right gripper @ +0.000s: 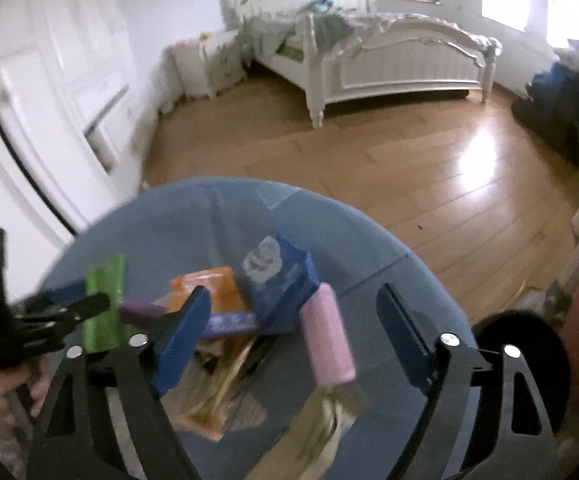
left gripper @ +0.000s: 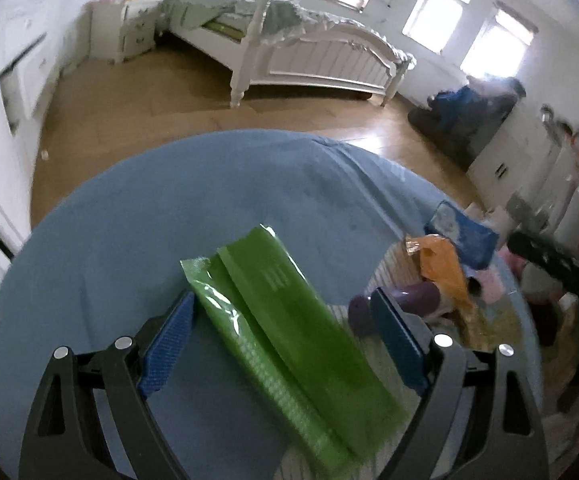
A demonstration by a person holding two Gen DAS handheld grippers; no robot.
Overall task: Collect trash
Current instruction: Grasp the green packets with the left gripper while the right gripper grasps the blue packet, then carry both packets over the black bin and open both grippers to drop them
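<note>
A round table covered with a blue cloth (left gripper: pixel 229 200) is seen from above in a bedroom with a wooden plank floor (right gripper: pixel 409 168). A white bed (right gripper: pixel 401 60) with rumpled bedding stands against the far wall under bright windows (left gripper: pixel 437 8), a small white nightstand (left gripper: pixel 137 28) is set beside its head, and white cabinet doors (right gripper: pixel 49 80) fill the left side of the room. A dark heap with blue fabric (left gripper: pixel 465 116) lies on the floor near the right wall. In the left wrist view, the left gripper (left gripper: pixel 283 340) is spread wide, its blue pads (left gripper: pixel 167 344) on either side of a long green plastic wrapper (left gripper: pixel 285 328) that lies flat on the cloth toward the near edge; whether the pads touch the wrapper cannot be told. The rest of the trash is piled toward the right edge of the table: an orange wrapper (left gripper: pixel 443 268), a blue packet (left gripper: pixel 465 236), a purple tube (left gripper: pixel 401 304) and a pink roll (right gripper: pixel 329 340), with straw-coloured scraps (right gripper: pixel 225 380) beneath them. In the right wrist view, the right gripper (right gripper: pixel 293 340) is likewise held wide apart above this pile, the pink roll lying between its fingers without being gripped. The picture is blurred there, so finer detail of the scraps is not made out.
</note>
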